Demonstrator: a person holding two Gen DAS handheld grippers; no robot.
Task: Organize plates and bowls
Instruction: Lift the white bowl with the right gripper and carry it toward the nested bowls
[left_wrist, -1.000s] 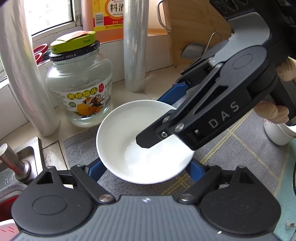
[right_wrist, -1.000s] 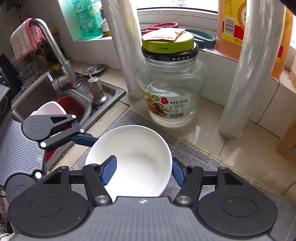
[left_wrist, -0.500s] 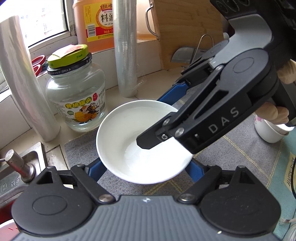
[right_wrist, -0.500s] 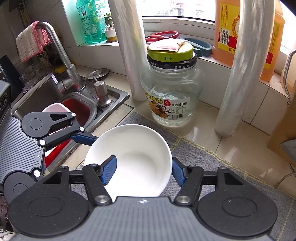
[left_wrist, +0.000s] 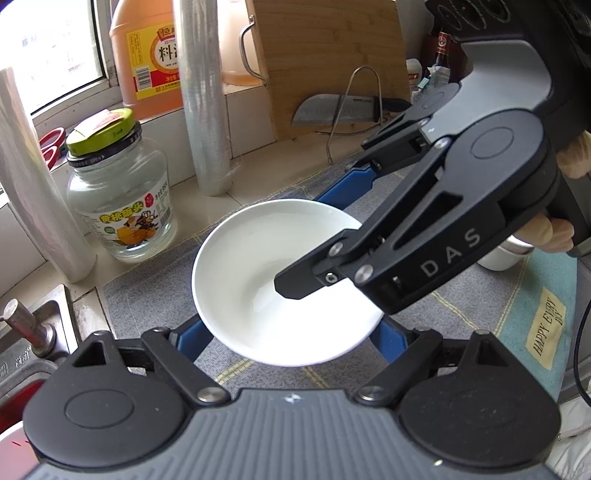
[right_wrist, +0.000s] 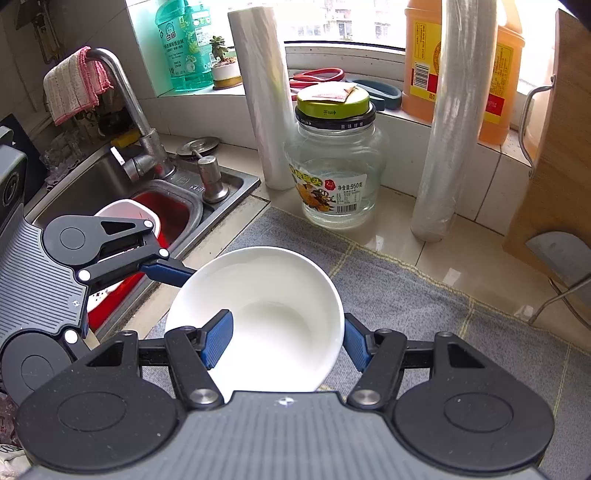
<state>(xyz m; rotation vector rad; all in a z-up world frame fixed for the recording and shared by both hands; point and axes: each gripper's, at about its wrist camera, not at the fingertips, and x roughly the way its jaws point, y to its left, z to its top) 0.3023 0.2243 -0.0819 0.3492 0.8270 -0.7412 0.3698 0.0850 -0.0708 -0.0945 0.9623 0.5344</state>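
bowl (right_wrist: 258, 314) clamped by both: left gripper (left_wrist: 291, 334), right gripper (right_wrist: 286, 341) | jar (right_wrist: 334, 166) near

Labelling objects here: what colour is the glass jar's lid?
Yellow-green, above a black ring; the jar's lid shows best from the right wrist.

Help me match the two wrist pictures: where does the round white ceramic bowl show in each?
Left wrist view: the round white ceramic bowl sits centre, just above the camera's own gripper.
Right wrist view: the bowl sits low centre, between blue pads.
Shared landmark: the clear glass jar with a yellow-green lid, behind the bowl in both.
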